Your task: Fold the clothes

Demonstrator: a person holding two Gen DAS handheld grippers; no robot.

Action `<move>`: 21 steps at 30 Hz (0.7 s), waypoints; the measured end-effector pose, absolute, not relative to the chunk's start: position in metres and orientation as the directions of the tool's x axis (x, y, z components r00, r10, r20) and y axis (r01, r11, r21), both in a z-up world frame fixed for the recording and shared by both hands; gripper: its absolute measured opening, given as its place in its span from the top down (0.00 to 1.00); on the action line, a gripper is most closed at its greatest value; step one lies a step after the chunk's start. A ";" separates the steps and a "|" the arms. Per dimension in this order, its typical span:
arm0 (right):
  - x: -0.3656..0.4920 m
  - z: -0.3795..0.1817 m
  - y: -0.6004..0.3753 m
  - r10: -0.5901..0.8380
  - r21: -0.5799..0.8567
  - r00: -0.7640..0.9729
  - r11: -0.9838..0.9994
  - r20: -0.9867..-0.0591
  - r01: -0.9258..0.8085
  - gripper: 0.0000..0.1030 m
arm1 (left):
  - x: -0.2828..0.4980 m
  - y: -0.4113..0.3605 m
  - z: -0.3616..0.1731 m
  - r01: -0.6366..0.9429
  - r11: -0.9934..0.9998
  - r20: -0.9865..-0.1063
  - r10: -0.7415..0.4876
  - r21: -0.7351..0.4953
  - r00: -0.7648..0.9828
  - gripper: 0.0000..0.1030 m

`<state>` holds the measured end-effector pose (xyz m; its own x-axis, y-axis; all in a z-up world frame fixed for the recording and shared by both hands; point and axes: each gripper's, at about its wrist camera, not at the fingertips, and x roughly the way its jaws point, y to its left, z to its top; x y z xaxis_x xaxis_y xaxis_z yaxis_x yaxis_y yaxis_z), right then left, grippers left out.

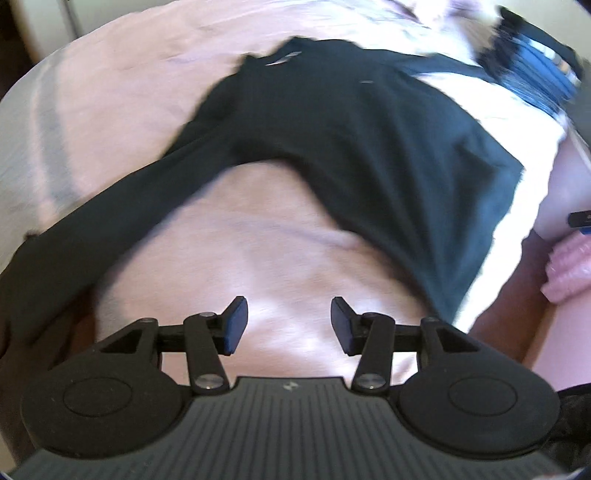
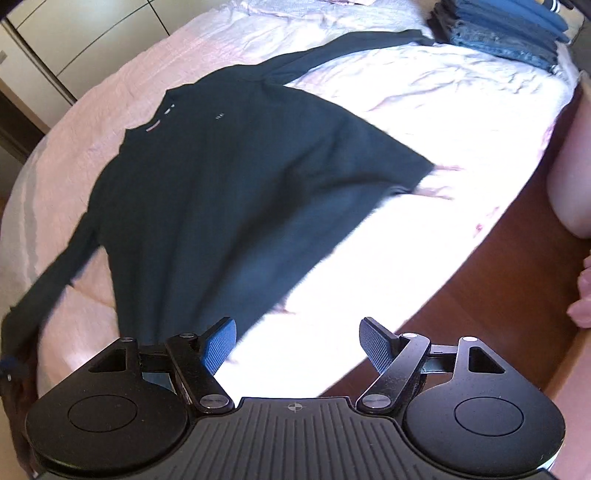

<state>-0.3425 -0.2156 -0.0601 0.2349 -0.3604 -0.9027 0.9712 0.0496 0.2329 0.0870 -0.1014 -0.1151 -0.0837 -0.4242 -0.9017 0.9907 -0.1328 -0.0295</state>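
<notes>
Ahead of the jaws, the sweater point(image 2: 229, 192) is showing dark green-black on a pale pink sheet point(image 2: 406, 122). Far beyond, the folded stack point(image 2: 506, 33) is showing blue. The pads point(image 2: 218, 347) are showing blue.

Left wrist view: steeply downward over the bed point(image 1: 288, 243), close to the dark sweater point(image 1: 351, 122).
Right wrist view: steeply downward, set higher over the bed point(image 2: 424, 122).
Shared: sweater point(image 2: 221, 206), folded stack point(image 2: 506, 29) at far corner point(image 1: 532, 74).
</notes>
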 end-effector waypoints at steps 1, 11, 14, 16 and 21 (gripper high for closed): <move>-0.344 -0.056 -0.212 -0.363 0.210 0.221 0.070 -0.905 0.975 0.26 | 0.078 -0.104 -0.112 0.989 -0.145 -0.898 -0.430 -0.032 -0.092 0.56; -0.332 -0.023 -0.197 -0.393 0.104 0.200 0.252 -0.898 0.962 0.26 | 0.056 -0.122 -0.073 0.986 -0.163 -0.854 -0.518 0.039 -0.053 0.49; -0.326 -0.018 -0.194 -0.400 0.090 0.197 0.272 -0.895 0.958 0.26 | 0.066 -0.118 -0.068 0.992 -0.115 -0.850 -0.526 0.045 -0.022 0.47; -0.322 -0.017 -0.191 -0.399 0.075 0.194 0.295 -0.896 0.953 0.25 | 0.072 -0.110 -0.066 0.995 -0.088 -0.849 -0.528 0.046 -0.008 0.46; -0.311 -0.022 -0.195 -0.384 0.060 0.197 0.342 -0.902 0.938 0.25 | 0.082 -0.093 -0.066 0.997 -0.052 -0.855 -0.518 0.051 0.017 0.45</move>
<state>-0.3106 -0.1953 -0.0217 0.1974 -0.3836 -0.9022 0.9377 0.3422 0.0597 0.0823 -0.0933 -0.0663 0.0167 -0.5176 -0.8555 0.9974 -0.0516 0.0507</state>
